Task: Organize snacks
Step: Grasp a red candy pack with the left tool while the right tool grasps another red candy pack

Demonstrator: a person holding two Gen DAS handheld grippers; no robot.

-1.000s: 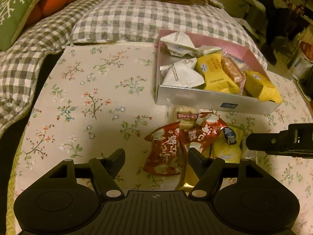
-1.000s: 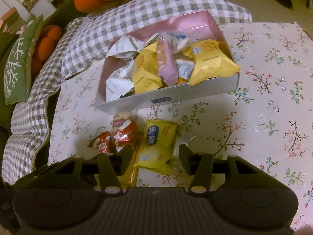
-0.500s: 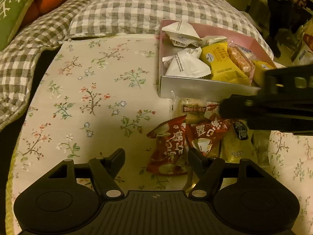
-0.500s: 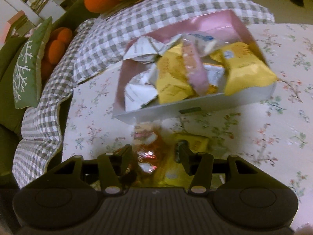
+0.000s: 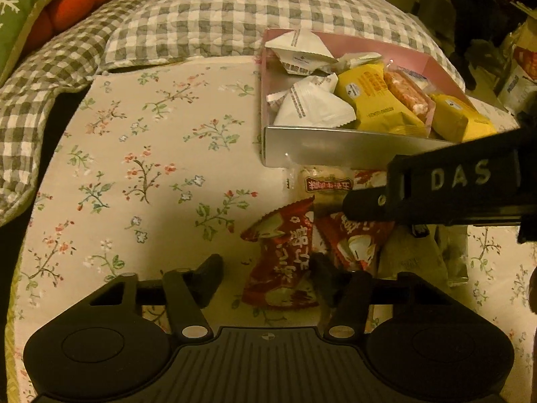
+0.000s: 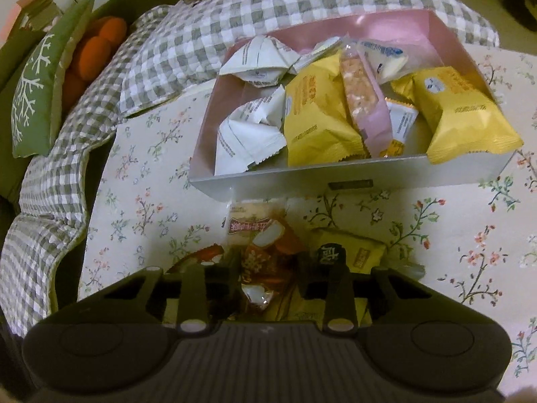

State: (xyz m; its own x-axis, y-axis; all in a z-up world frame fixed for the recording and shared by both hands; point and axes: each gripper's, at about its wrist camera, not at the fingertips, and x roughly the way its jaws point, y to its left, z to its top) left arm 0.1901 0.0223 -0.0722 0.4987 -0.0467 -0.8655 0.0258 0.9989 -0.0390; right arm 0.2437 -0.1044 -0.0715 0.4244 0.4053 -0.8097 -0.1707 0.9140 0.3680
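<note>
Straddling a red packet (image 6: 265,268), right gripper (image 6: 268,278) fingers spread; left gripper (image 5: 265,268) likewise.

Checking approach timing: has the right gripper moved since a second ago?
Yes. In the left wrist view the right gripper has come in from the right edge, across the box front, over the red packets.

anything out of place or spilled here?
Yes: a small pile of snack packets lies loose on the floral cloth in front of the box. One yellow packet overhangs the box's front wall.
</note>
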